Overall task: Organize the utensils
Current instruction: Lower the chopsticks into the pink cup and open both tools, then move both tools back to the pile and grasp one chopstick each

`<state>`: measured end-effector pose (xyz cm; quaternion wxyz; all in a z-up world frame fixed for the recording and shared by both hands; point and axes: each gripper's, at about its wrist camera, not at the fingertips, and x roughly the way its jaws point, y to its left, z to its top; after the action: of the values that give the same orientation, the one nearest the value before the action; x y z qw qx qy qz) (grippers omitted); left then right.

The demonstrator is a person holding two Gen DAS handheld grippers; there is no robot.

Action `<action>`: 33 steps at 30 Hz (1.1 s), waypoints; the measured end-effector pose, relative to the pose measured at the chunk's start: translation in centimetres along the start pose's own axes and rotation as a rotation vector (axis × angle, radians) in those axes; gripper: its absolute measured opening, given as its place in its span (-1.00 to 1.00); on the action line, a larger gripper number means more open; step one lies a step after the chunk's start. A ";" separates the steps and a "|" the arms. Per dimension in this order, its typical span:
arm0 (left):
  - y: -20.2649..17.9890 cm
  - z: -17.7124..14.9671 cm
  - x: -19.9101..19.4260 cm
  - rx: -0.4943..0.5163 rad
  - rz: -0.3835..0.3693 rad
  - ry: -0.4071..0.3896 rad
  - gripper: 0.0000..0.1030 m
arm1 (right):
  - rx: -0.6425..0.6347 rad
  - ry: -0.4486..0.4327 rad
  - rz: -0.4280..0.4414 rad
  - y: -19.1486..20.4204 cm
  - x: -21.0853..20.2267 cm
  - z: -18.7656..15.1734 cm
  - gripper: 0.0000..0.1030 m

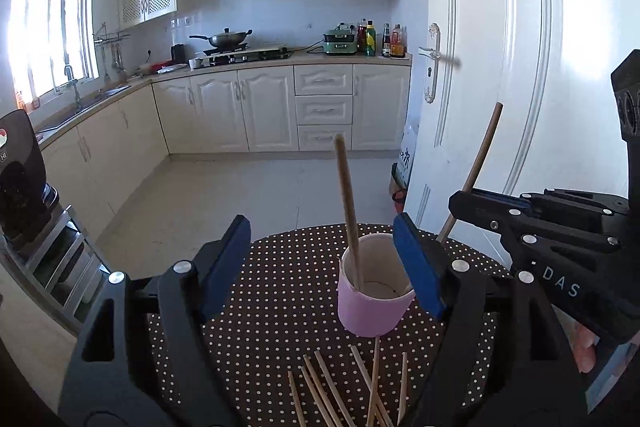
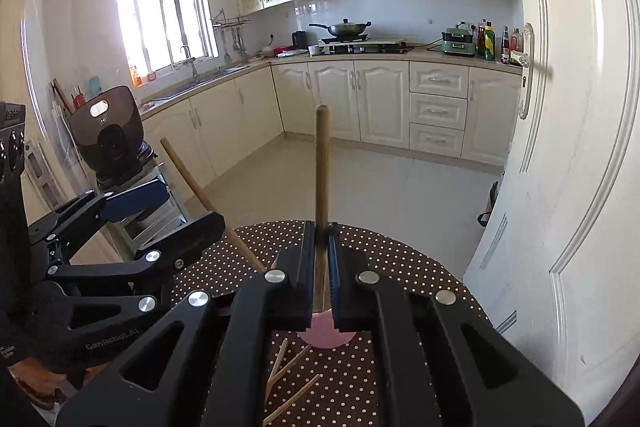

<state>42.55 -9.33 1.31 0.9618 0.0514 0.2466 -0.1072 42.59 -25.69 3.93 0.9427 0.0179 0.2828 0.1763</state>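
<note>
One chopstick [image 1: 351, 211] leans in the pink cup [image 1: 372, 301] on the desk [image 1: 280, 307]; left hand-held gripper [image 1: 320, 263] gapes empty, right hand-held gripper [image 2: 321, 267] pinches another chopstick [image 2: 322, 163]. Light, stiff, likely slippery: grip mid-shaft.

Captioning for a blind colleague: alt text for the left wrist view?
The open left claw straddles a pink cup holding one chopstick on a dotted table. Loose chopsticks lie nearer; the right claw grips another.
</note>
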 end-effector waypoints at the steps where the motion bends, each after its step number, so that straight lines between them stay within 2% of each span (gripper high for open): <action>1: 0.0 -0.1 -0.1 0.006 0.008 -0.002 0.47 | -0.005 0.006 -0.001 0.2 0.1 -0.2 -0.90; 7: 0.2 -1.0 -1.1 0.051 0.037 -0.010 0.54 | -0.012 0.009 -0.004 0.7 0.1 -0.6 -0.88; 9: 0.4 -1.3 -1.6 0.056 0.042 -0.010 0.56 | -0.008 0.012 -0.001 0.8 -0.2 -0.7 -0.76; 10: 0.5 -1.5 -1.9 0.055 0.041 -0.010 0.59 | -0.009 0.009 0.000 0.8 -0.5 -0.7 -0.64; 11: 0.8 -1.7 -2.2 0.052 0.038 -0.010 0.60 | -0.010 0.000 -0.006 0.9 -0.8 -0.8 -0.41; 13: 1.2 -2.1 -2.8 0.046 0.033 -0.009 0.63 | -0.016 -0.018 -0.017 1.1 -1.6 -1.0 -0.18; 21: 2.6 -4.6 -4.2 0.045 0.018 0.052 0.63 | -0.018 0.036 -0.022 1.6 -3.0 -3.1 -0.17; 25: 2.9 -6.3 -4.5 0.048 -0.003 0.102 0.63 | -0.002 0.103 0.001 1.6 -2.6 -5.2 -0.17; 33: 1.3 -9.6 -2.3 0.056 -0.090 0.262 0.62 | 0.087 0.254 0.038 0.8 -0.3 -9.8 -0.17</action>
<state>36.45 -6.18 -5.86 0.9139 0.0808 0.3688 -0.1493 36.86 -25.72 -4.01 0.8941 0.0417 0.4069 0.1826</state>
